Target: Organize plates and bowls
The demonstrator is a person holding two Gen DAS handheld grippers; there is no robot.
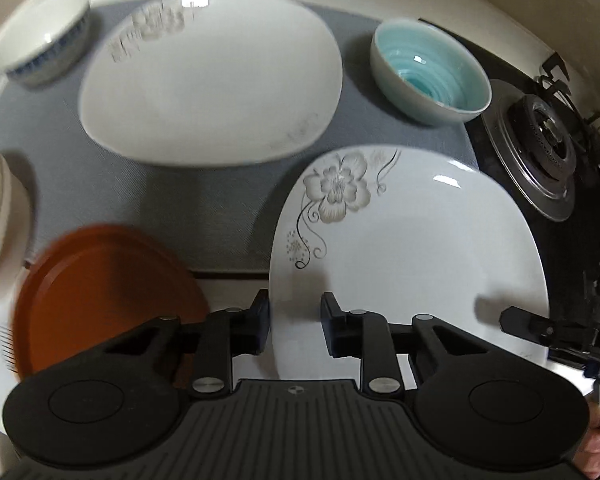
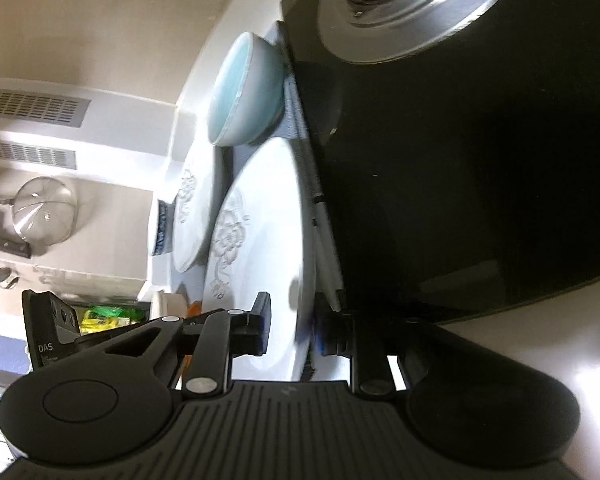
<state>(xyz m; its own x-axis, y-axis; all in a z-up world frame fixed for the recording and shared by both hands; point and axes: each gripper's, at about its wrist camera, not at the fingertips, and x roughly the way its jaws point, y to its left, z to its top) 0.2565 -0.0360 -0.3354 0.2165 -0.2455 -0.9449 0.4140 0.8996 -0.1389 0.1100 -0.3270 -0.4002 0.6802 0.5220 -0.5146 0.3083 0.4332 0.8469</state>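
Note:
A white flower-print plate [image 1: 412, 256] lies at the front right of the grey mat [image 1: 188, 200]. My right gripper [image 2: 290, 330] has one finger on each face of its near rim and enters the left wrist view from the right [image 1: 540, 330]. The same plate shows edge-on in the right wrist view [image 2: 260, 248]. My left gripper [image 1: 294, 326] is open, its fingers astride the plate's left edge. A second white plate [image 1: 212, 80] lies behind. A turquoise bowl [image 1: 430, 70], a blue-patterned white bowl [image 1: 44, 44] and an orange plate [image 1: 104, 296] stand around.
A black gas hob [image 1: 548, 148] with a steel burner borders the mat on the right. A cream container [image 1: 0, 216] stands at the left edge. A wall with a hanging strainer [image 2: 46, 210] shows in the right wrist view.

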